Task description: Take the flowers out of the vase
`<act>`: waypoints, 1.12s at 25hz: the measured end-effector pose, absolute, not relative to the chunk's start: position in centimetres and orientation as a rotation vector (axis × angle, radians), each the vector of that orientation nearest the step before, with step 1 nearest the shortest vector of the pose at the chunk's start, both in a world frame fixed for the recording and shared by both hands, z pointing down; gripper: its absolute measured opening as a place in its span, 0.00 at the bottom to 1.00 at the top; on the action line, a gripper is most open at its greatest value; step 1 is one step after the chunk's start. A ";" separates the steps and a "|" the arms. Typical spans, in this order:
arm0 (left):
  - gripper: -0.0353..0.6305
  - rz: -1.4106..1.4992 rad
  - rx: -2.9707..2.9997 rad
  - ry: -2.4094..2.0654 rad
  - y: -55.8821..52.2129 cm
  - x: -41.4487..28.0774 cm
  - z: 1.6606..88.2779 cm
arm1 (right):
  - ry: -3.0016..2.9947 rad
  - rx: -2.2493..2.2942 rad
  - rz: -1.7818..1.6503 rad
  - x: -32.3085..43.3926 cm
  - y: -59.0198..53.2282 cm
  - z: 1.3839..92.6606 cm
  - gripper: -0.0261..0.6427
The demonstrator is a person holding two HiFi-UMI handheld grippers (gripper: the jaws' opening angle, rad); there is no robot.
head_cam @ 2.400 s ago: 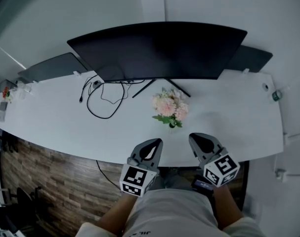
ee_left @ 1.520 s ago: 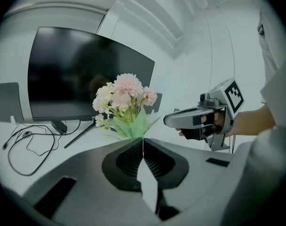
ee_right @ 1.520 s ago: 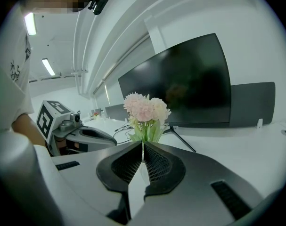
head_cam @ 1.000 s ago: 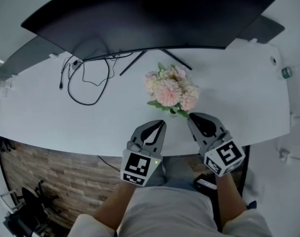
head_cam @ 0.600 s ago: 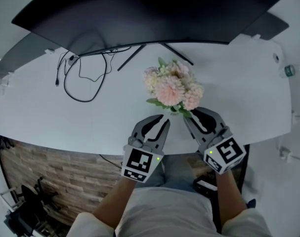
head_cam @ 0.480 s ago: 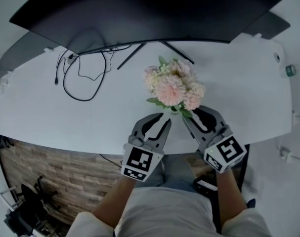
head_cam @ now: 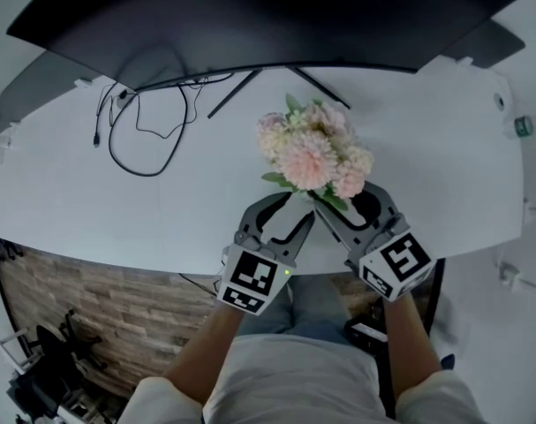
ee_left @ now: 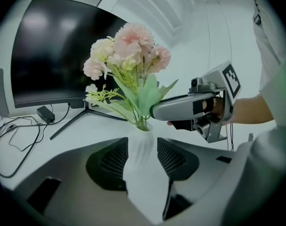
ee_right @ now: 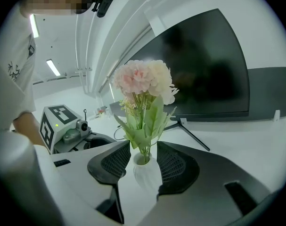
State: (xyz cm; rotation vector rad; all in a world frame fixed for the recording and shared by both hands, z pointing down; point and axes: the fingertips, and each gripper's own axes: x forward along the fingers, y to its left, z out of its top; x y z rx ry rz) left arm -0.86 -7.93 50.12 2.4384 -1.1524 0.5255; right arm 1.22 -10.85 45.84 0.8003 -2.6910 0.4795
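Pink and cream flowers (head_cam: 316,153) with green leaves stand upright in a small white ribbed vase (ee_left: 142,164) near the desk's front edge. My left gripper (head_cam: 294,208) reaches in from the lower left. Its jaws have just been opening and stand open with the vase between them (ee_left: 142,147). My right gripper (head_cam: 345,200) comes in from the lower right. Its jaws have also just been opening, and the vase (ee_right: 145,173) sits in their gap with room on both sides. From above, the blooms hide the vase. The flowers (ee_right: 143,81) rise above both grippers.
A wide dark monitor (head_cam: 250,25) on thin stand legs (head_cam: 250,91) fills the back of the white desk (head_cam: 73,201). Looped black cables (head_cam: 135,140) lie to the left. The desk's front edge runs just under the grippers, above a brick-pattern floor (head_cam: 73,307).
Both grippers have moved forward and down to the vase, and their jaws went from shut to open. They now flank the vase's base under the blooms.
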 end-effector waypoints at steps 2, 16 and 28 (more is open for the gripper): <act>0.35 0.544 2.446 -1.150 -8.1 -0.8 50.4 | -2.696 0.789 0.474 0.9 -10.9 45.9 0.34; 0.39 0.537 2.453 -1.126 -9.0 -0.2 50.9 | -2.702 0.755 0.454 -0.7 -12.0 46.7 0.35; 0.45 0.554 2.493 -1.103 -10.6 0.7 51.6 | -2.704 0.806 0.437 -0.5 -12.8 46.6 0.19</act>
